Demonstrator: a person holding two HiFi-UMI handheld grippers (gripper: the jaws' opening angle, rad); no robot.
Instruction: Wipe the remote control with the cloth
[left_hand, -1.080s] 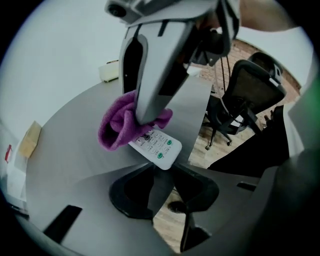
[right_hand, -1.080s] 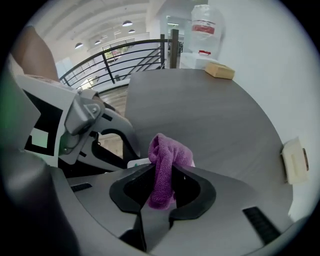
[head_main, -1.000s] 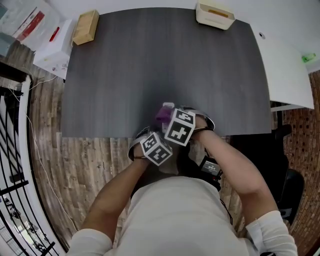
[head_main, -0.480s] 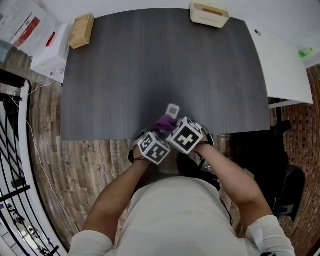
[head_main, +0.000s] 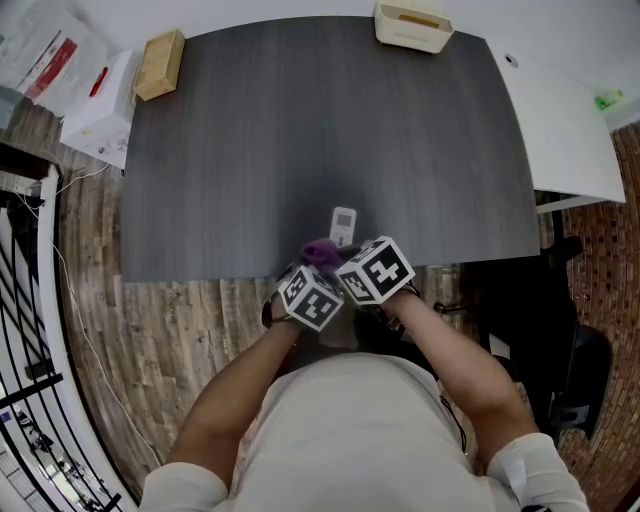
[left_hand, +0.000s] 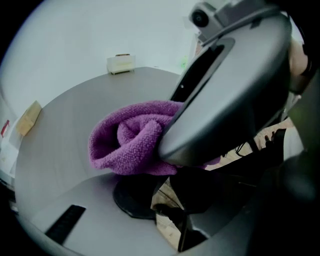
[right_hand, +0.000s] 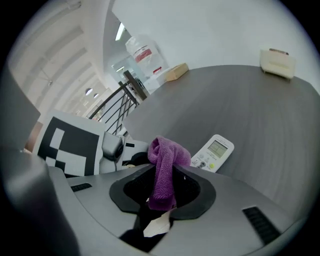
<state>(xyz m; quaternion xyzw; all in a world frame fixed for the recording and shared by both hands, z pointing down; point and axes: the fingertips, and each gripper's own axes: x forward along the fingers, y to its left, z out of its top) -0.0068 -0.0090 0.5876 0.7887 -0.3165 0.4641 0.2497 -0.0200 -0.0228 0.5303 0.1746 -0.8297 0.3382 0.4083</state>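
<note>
Head view, looking steeply down: a white remote (head_main: 343, 226) lies flat near the front edge of a dark grey table (head_main: 300, 130), screen end pointing away from the person. Just in front of the remote, on its left, sits a bunched purple cloth (head_main: 320, 249), with the left gripper (head_main: 312, 268) and right gripper (head_main: 335, 258) crowded together behind it; the cloth looks close to the remote but not on it. Far beyond the remote, a wooden block (head_main: 160, 62) rests at the left back corner and a cream tray (head_main: 412, 26) at the back edge, both well apart from it. Left gripper view: the cloth bulges just past this gripper's tips, and the grey body of the right gripper fills the space to its right. The left jaws stand narrow and have just been closing, with a slit of floor showing between them and no cloth plainly pinched. Right gripper view: the jaws are clamped on a fold of cloth that rises out of them, and the remote lies just beyond, to the right. The step appears to be readying the cloth before the first wipe. The next move likely calls for bringing the cloth down onto the remote, perhaps with the left gripper steadying it. Nothing blocks the way, though the grippers crowd each other.
</note>
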